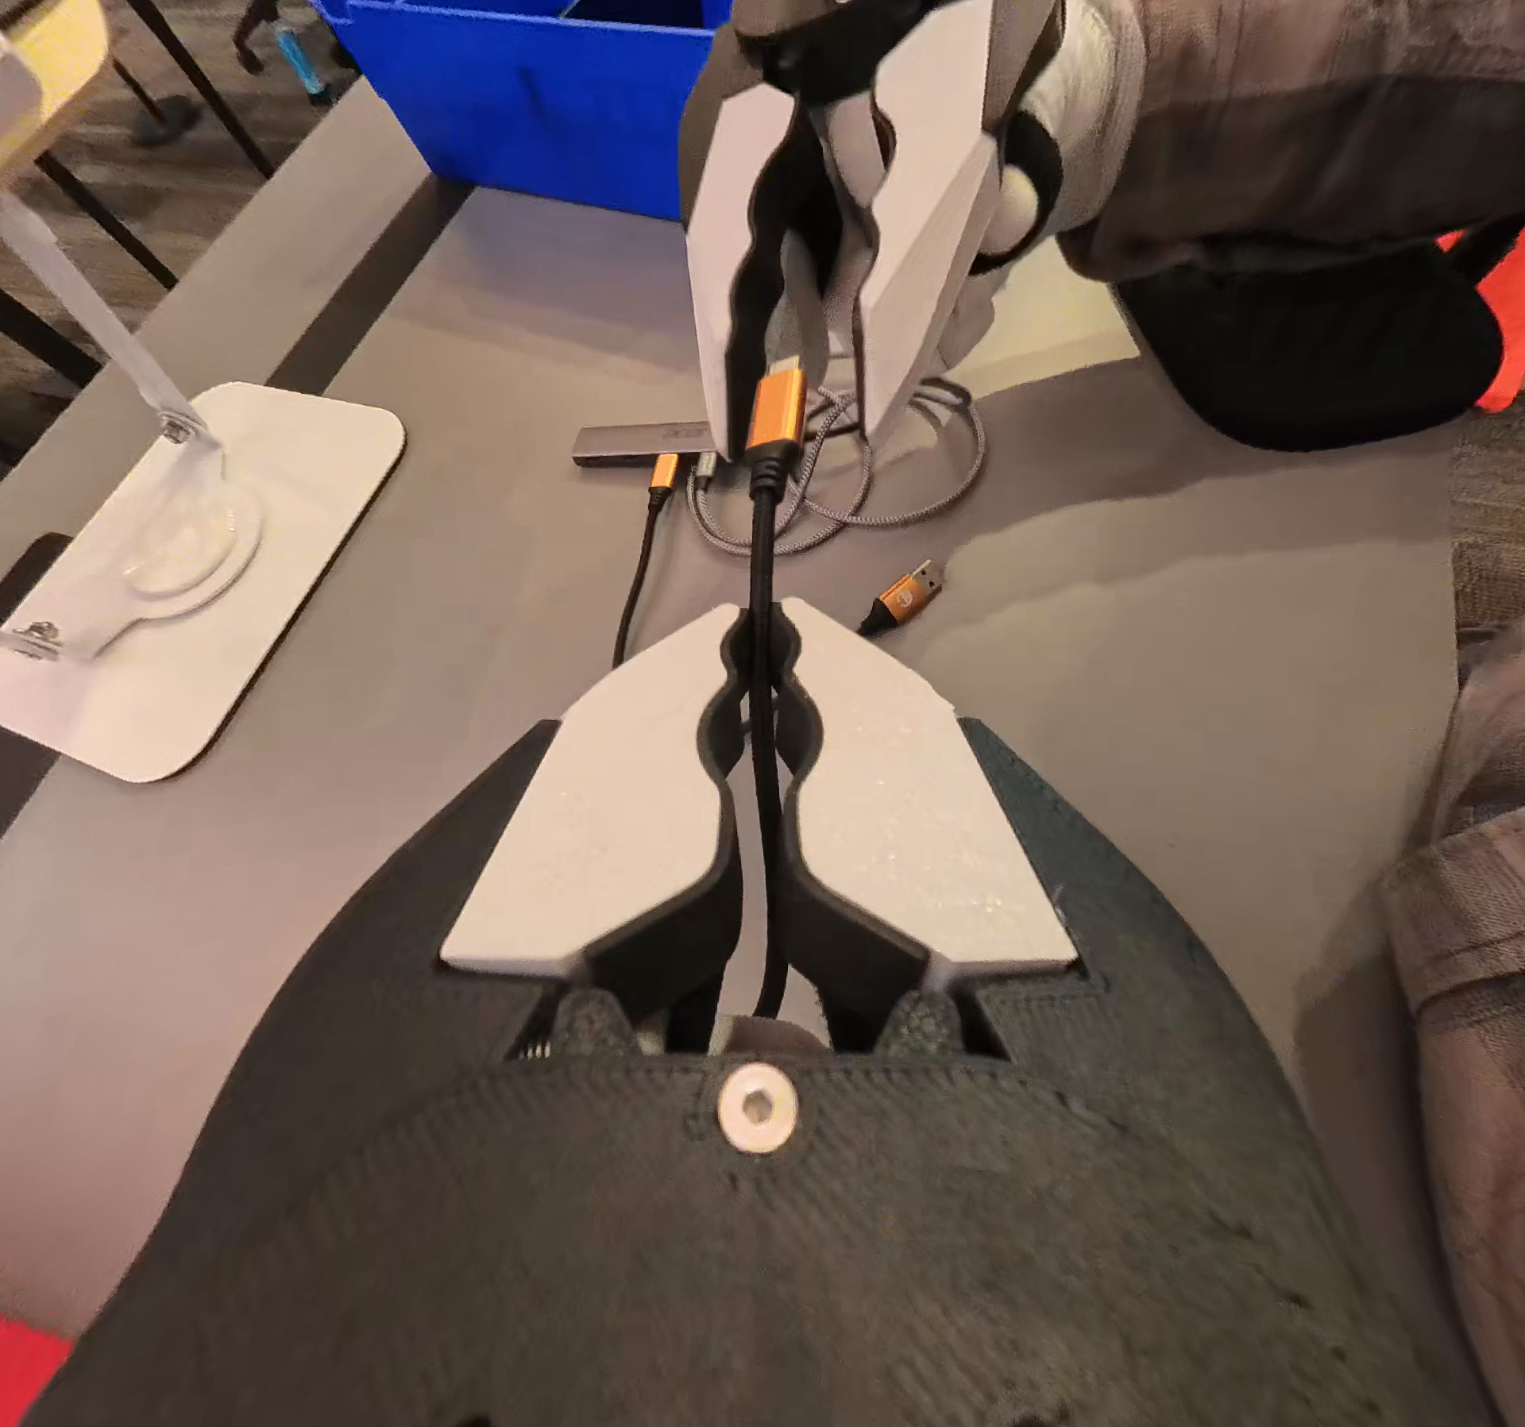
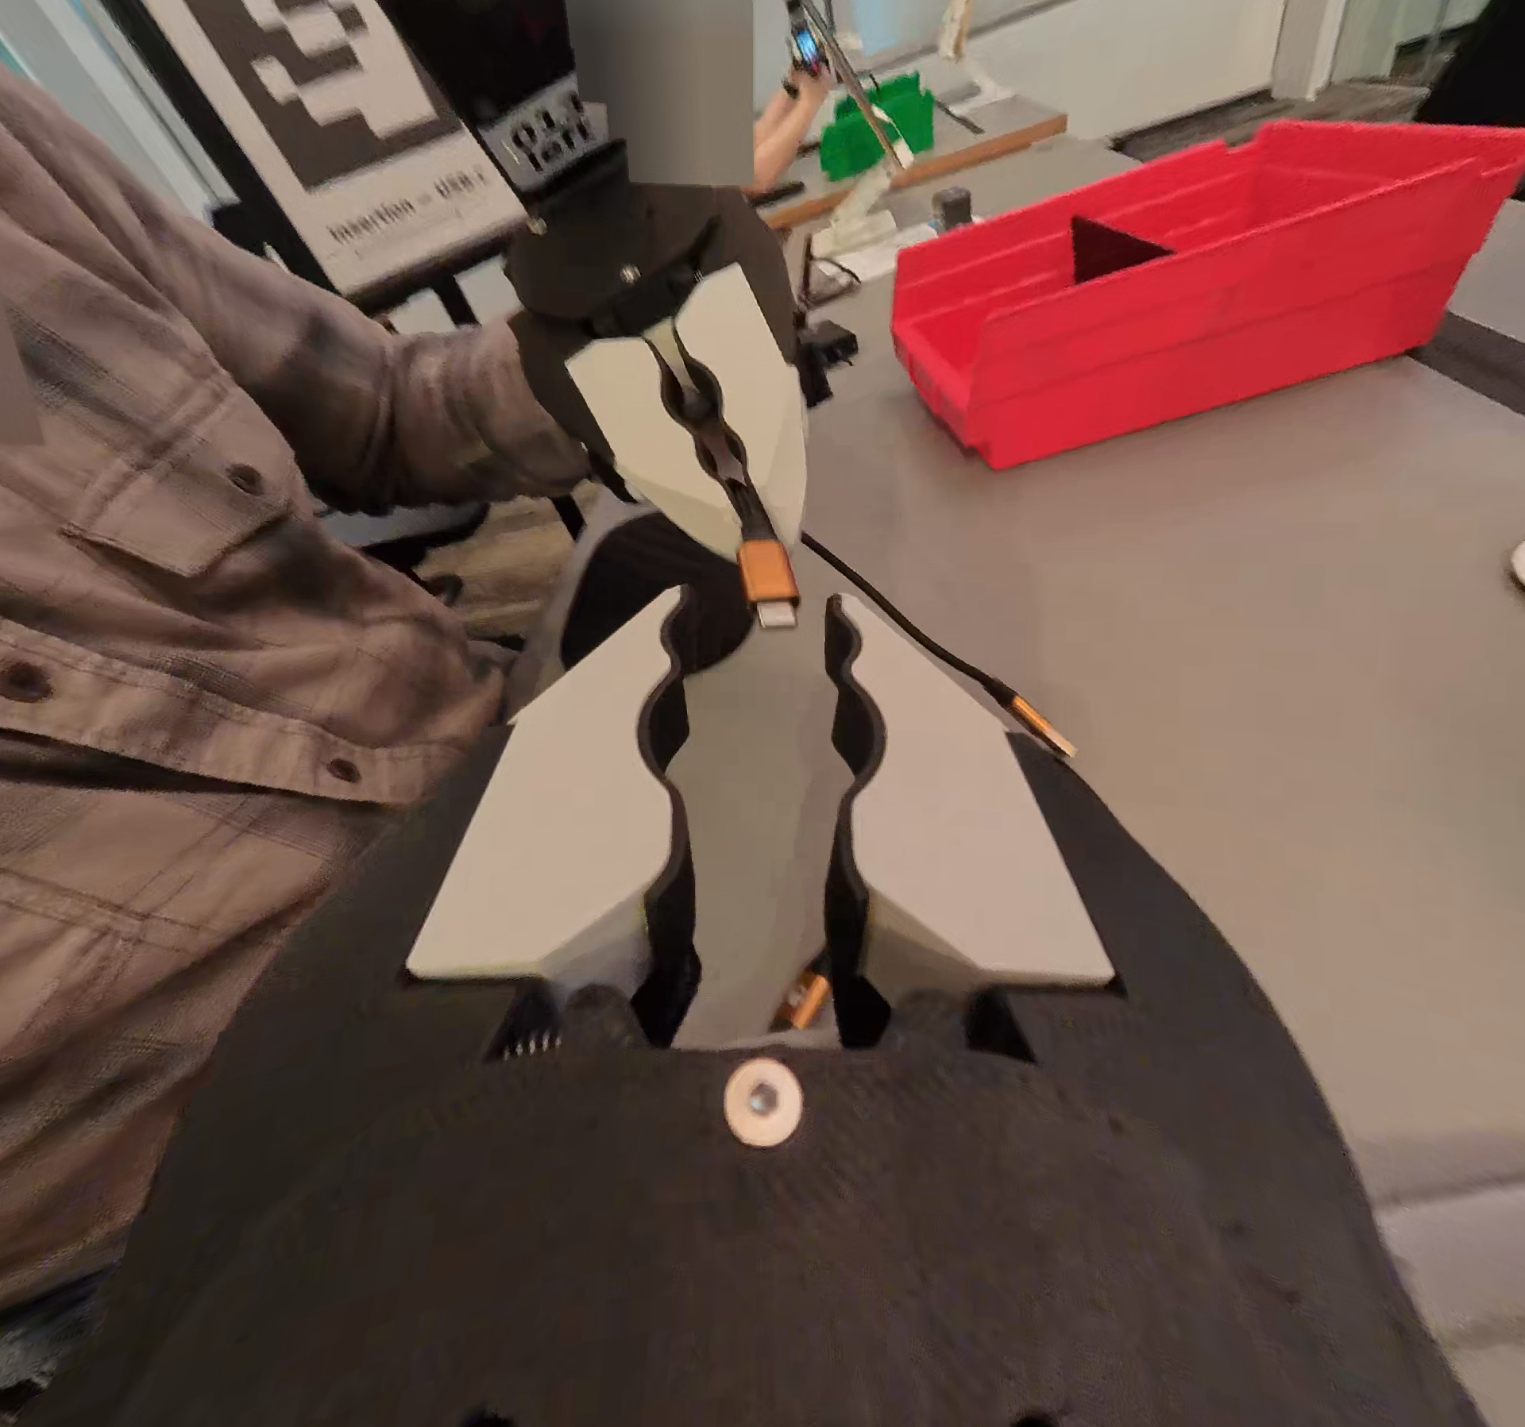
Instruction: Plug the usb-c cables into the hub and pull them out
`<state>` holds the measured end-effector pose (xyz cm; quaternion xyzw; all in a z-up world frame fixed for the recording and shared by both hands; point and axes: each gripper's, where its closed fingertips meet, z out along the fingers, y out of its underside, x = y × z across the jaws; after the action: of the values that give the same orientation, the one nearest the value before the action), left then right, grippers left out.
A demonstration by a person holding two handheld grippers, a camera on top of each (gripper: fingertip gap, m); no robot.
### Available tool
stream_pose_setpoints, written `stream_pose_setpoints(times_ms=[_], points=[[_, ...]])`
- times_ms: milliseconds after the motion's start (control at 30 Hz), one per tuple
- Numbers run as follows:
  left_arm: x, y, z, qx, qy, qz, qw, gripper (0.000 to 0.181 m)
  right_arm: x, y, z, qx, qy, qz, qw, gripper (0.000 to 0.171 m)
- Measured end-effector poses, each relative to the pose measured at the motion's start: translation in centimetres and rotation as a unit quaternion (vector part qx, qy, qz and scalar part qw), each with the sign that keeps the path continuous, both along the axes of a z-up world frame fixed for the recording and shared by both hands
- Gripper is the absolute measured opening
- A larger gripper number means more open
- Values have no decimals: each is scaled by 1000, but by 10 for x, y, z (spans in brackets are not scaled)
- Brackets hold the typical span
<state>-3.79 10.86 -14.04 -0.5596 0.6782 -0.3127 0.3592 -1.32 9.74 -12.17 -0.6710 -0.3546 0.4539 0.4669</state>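
My left gripper (image 1: 763,612) is shut on a black cable (image 1: 761,546) just behind its orange USB-C plug (image 1: 776,414) and holds it above the table. The right gripper (image 1: 800,439) comes down from above, open, with a finger on each side of that plug. In the right wrist view my right gripper (image 2: 755,612) is open, and the plug's (image 2: 767,575) silver tip points into its gap from the left gripper (image 2: 755,538). The grey hub (image 1: 639,443) lies on the table with an orange plug (image 1: 664,472) and a grey plug (image 1: 705,472) in it.
A grey braided cable (image 1: 866,480) is coiled right of the hub. The black cable's USB-A end (image 1: 908,595) lies loose on the table (image 1: 1155,562). A blue bin (image 1: 536,84) stands behind, a white lamp base (image 1: 190,562) at left, a red bin (image 2: 1196,315) to the right. My left and right fingertips are right by each other.
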Motion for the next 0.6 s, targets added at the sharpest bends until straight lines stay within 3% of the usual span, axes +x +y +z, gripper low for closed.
stream_pose_setpoints(times_ms=[133,600], points=[[2,-4,1,4,-4,-5,1000,3,0,1,11,-3,52,5,999,13],[2,-4,8,-33,-42,1,999,3,-2,0,15,9,69,13,997,9]])
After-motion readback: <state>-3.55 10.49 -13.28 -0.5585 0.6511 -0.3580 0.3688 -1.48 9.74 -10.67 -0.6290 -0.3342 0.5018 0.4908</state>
